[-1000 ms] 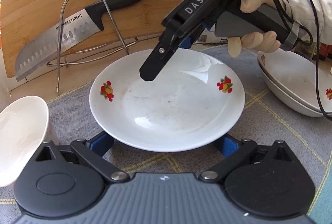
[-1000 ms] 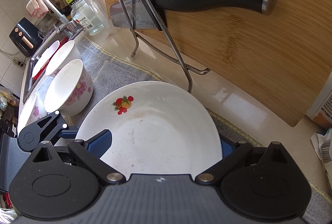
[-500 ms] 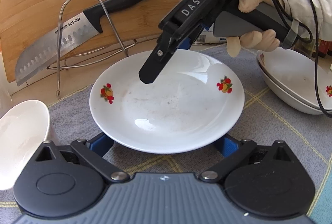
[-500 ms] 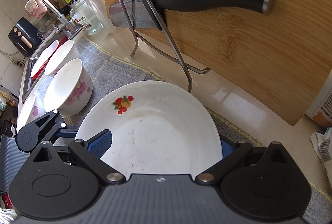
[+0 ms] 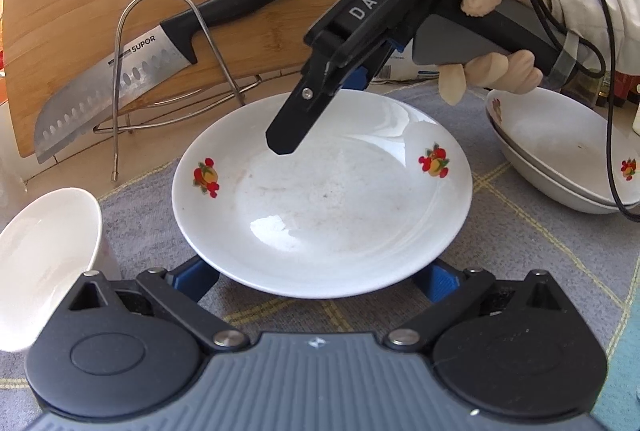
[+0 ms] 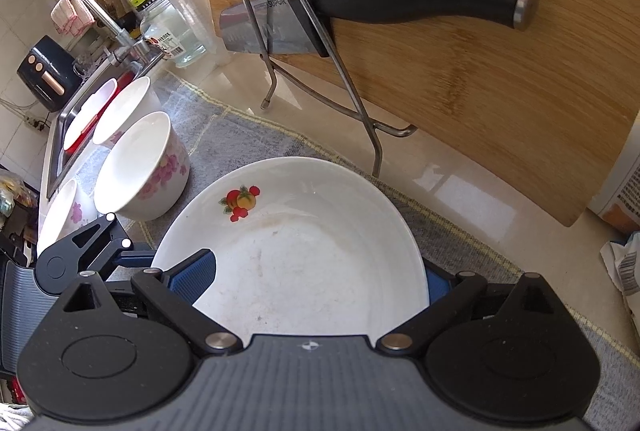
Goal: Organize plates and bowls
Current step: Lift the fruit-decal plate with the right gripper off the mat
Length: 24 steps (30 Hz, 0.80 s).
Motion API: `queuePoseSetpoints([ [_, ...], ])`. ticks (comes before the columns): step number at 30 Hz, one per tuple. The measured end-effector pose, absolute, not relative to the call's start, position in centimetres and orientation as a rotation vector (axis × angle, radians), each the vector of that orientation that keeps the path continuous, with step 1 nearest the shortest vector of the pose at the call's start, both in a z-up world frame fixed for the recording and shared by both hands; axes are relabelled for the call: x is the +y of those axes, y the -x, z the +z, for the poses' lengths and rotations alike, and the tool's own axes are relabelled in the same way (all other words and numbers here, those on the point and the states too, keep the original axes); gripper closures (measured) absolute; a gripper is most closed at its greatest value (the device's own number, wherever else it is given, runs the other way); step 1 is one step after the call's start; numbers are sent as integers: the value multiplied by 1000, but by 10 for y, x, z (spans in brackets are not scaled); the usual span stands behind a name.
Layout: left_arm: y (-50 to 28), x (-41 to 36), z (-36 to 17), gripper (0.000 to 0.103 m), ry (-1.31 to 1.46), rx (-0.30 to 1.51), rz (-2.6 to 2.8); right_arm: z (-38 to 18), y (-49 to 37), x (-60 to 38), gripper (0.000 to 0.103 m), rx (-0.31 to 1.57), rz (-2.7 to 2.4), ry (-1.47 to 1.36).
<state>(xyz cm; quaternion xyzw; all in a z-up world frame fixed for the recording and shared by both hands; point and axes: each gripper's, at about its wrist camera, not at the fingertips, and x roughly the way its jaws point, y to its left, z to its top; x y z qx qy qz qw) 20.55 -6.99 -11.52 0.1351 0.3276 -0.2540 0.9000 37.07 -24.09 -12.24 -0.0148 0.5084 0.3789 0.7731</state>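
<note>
A white plate with fruit prints lies on the grey mat, also seen in the right wrist view. My left gripper is open, its blue pads low at either side of the plate's near rim. My right gripper is open over the plate's far rim, one finger above the plate and the other beyond it; it shows in the left wrist view. A white flowered bowl stands left of the plate and shows in the left wrist view. Stacked fruit-print plates lie at the right.
A bamboo cutting board leans behind a wire rack holding a SUPOR knife. More bowls stand by the sink with its faucet. A glass jar stands behind.
The left gripper's view has shifted a little to the left. The right gripper has barely moved over the plate. Both stay open.
</note>
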Motion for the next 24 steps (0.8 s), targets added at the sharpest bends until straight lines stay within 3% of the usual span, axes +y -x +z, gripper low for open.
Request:
queuePoseSetpoints([
  [24, -157, -71, -83, 2, -289, 667, -532, -89, -315, -241, 0, 1071, 827, 33],
])
